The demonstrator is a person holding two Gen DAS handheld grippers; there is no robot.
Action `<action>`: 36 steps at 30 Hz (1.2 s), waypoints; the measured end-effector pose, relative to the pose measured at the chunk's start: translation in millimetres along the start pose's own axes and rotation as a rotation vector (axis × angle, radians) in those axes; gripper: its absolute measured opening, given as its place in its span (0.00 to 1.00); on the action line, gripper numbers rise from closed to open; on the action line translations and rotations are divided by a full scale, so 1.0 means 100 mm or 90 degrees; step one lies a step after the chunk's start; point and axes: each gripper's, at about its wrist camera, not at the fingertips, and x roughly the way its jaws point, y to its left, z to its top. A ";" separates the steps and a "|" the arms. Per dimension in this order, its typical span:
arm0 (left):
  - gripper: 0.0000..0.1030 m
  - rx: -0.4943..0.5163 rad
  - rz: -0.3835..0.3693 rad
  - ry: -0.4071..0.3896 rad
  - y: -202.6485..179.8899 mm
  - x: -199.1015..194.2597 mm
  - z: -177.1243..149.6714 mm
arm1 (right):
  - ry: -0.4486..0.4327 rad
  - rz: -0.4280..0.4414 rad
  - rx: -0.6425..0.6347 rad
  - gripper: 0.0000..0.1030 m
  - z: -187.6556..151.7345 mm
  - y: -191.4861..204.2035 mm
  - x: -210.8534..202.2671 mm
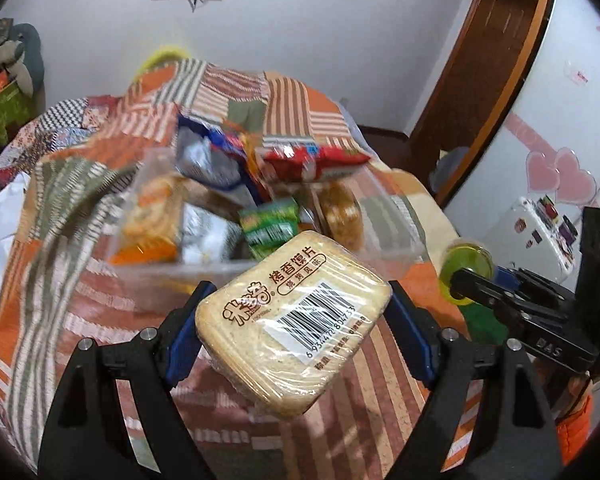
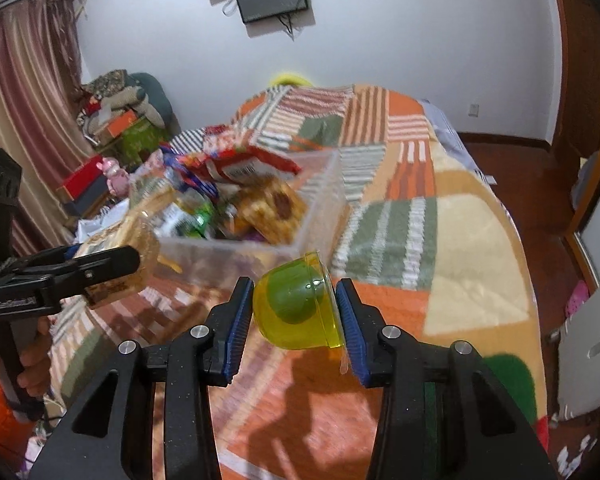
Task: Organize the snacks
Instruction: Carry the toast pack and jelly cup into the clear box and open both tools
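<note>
Snacks point(image 1: 284, 168) in clear bin point(image 1: 384, 216)

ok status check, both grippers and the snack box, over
Left gripper shut on wrapped biscuit pack. Right gripper shut on yellow jelly cup. Clear snack box ahead on the bedspread, already heaped. Nothing blocking.

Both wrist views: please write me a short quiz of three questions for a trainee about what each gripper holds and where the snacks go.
1. True or false: the left gripper is shut on the wrapped toast pack.
2. What does the right gripper hold? A) a red bag B) the yellow jelly cup C) nothing
3. Fill in: the other snacks lie in a clear ______ on the patchwork blanket.

Key: 1 true; 2 B; 3 the plastic bin.
</note>
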 end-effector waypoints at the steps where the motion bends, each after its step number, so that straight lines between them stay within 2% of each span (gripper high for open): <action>1: 0.81 -0.003 0.002 -0.003 0.02 0.00 0.03 | -0.006 0.004 -0.001 0.38 0.02 0.02 0.00; 9: 0.81 -0.010 0.034 -0.012 0.19 0.12 0.25 | -0.033 0.035 -0.015 0.38 0.25 0.19 0.17; 18: 0.81 0.011 0.046 0.001 0.25 0.43 0.42 | -0.014 0.054 0.023 0.38 0.38 0.20 0.57; 23: 0.81 0.006 0.046 0.005 0.28 0.58 0.50 | -0.008 0.058 0.026 0.38 0.40 0.23 0.66; 29: 0.81 0.007 0.051 0.019 0.30 0.73 0.50 | 0.001 0.050 0.010 0.38 0.38 0.30 0.73; 36: 0.82 -0.003 0.048 0.015 0.33 0.69 0.50 | 0.010 0.022 0.010 0.40 0.36 0.27 0.72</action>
